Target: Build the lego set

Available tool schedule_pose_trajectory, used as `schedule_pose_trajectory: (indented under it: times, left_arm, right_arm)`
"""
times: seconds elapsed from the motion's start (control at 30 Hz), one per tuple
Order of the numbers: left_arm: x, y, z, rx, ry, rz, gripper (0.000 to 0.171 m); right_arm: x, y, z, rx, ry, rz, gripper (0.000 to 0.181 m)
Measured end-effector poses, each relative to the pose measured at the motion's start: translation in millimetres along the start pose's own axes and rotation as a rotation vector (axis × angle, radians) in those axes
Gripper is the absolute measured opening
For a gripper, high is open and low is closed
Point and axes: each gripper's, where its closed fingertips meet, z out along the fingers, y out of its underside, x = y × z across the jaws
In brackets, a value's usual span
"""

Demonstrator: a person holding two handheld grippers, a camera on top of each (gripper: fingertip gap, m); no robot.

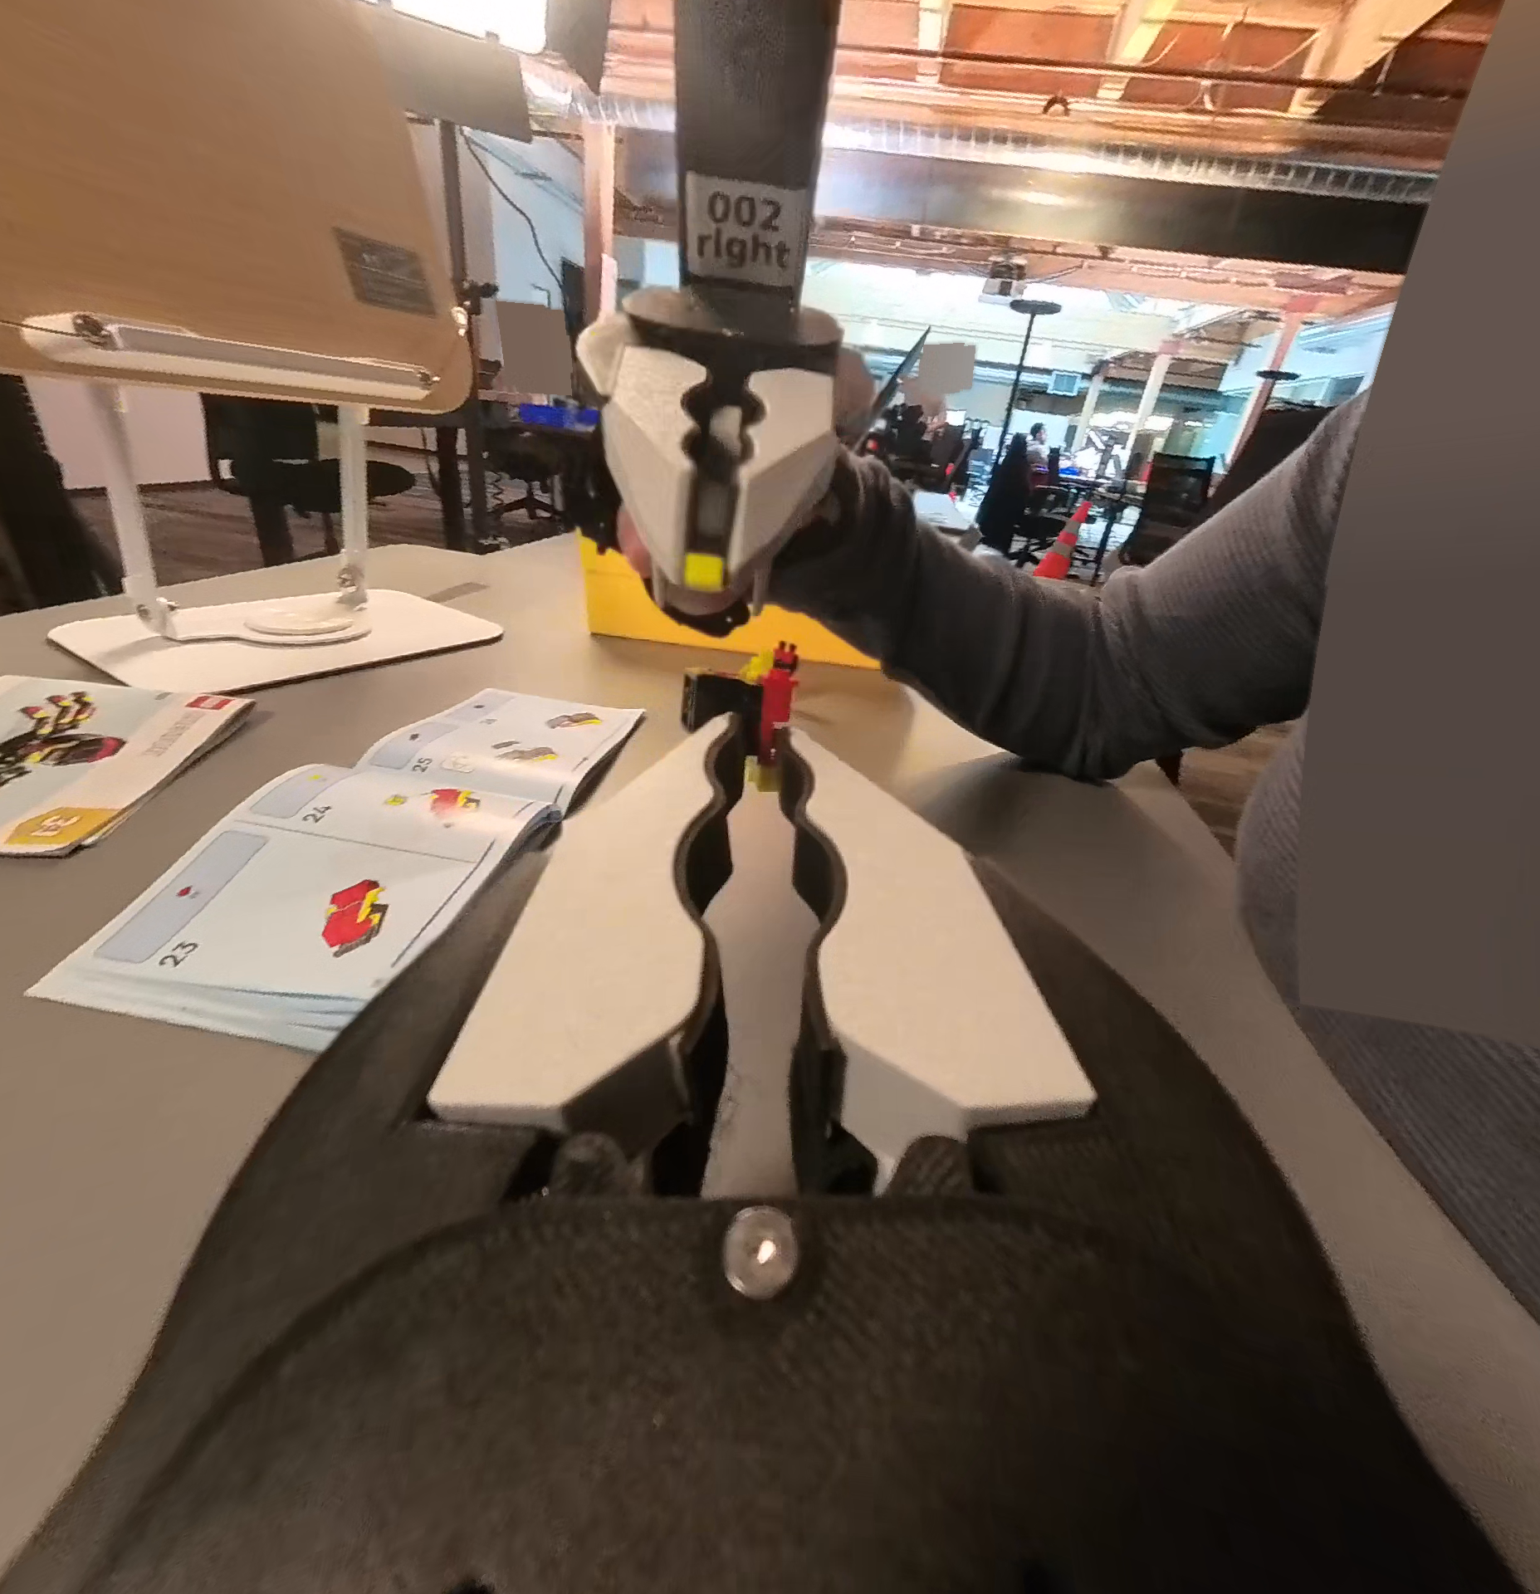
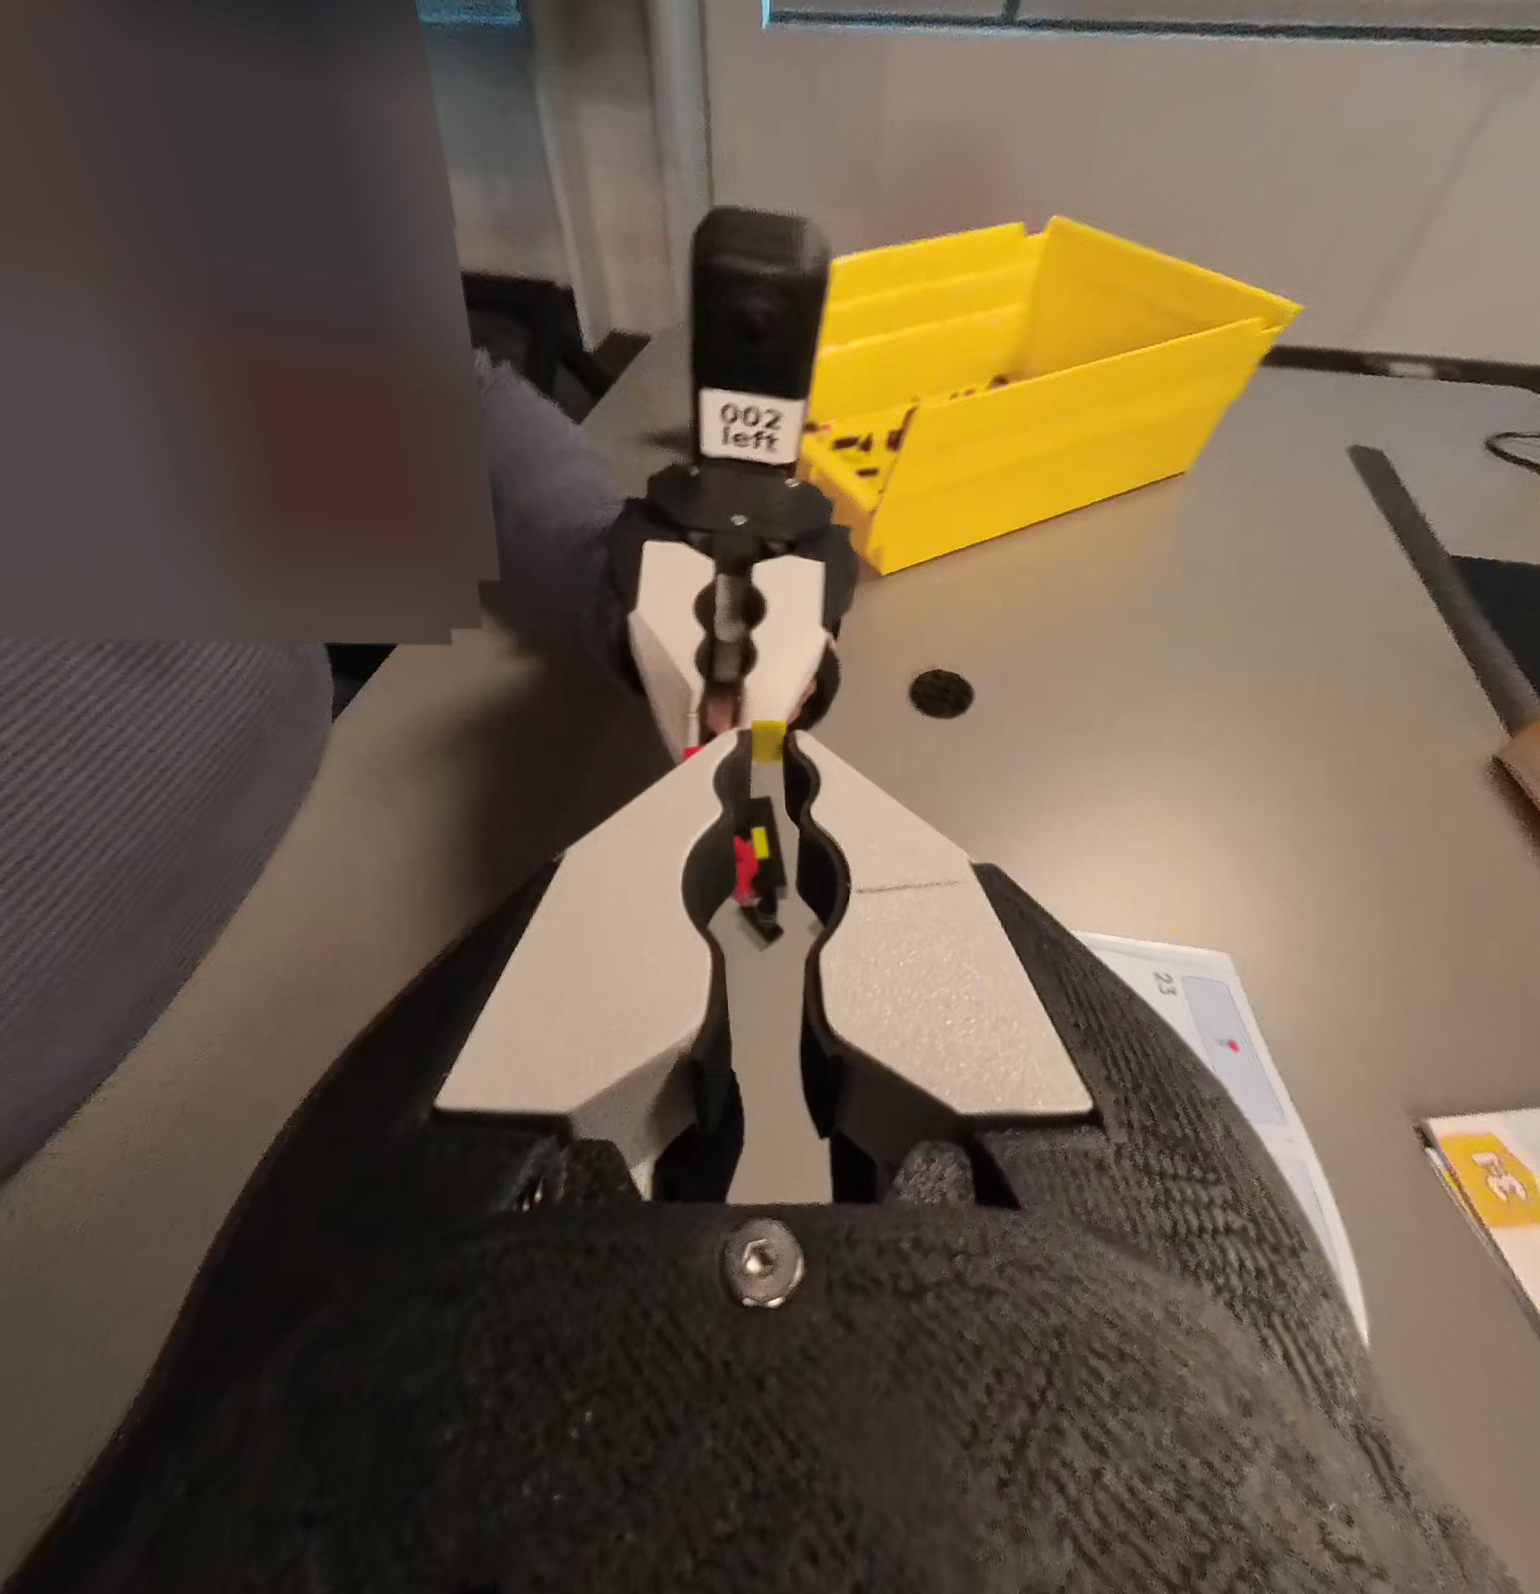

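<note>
Two grippers facing, left gripper (image 1: 762,742) fingers clamping red-yellow model (image 1: 770,716), right gripper (image 2: 766,746) fingers pinching yellow brick (image 2: 767,742).

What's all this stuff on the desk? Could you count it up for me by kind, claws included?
Claws: 2 (left claw, right claw)
Instruction booklets: 2 (open booklet, closed booklet)
Yellow parts bins: 1 (yellow bin)
Tablet stands: 1 (white stand)
Part-built lego models: 1 (lego model)
Loose yellow bricks held: 1 (yellow brick)
Total: 8
</note>
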Motion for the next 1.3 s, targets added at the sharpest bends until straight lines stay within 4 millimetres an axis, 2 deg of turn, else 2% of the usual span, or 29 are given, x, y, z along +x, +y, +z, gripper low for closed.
schedule_pose_trajectory:
  times: [0.2, 0.83, 1.17, 1.3]
  left_arm:
    - [4, 0, 1, 0.004, 0.043, -0.043, 0.006]
    - [8, 2, 2, -0.01, 0.068, -0.049, 0.006]
    - [8, 2, 2, -0.011, 0.069, -0.05, 0.006]
    - [7, 1, 2, -0.008, 0.064, -0.054, 0.006]
  right_arm:
    - [-22, 6, 11, -0.112, -0.049, -0.081, 0.005]
    - [-25, 15, 12, -0.187, -0.033, -0.144, 0.007]
    - [-23, 15, 13, -0.183, -0.03, -0.144, 0.008]
    - [-20, 13, 12, -0.171, -0.005, -0.151, 0.014]
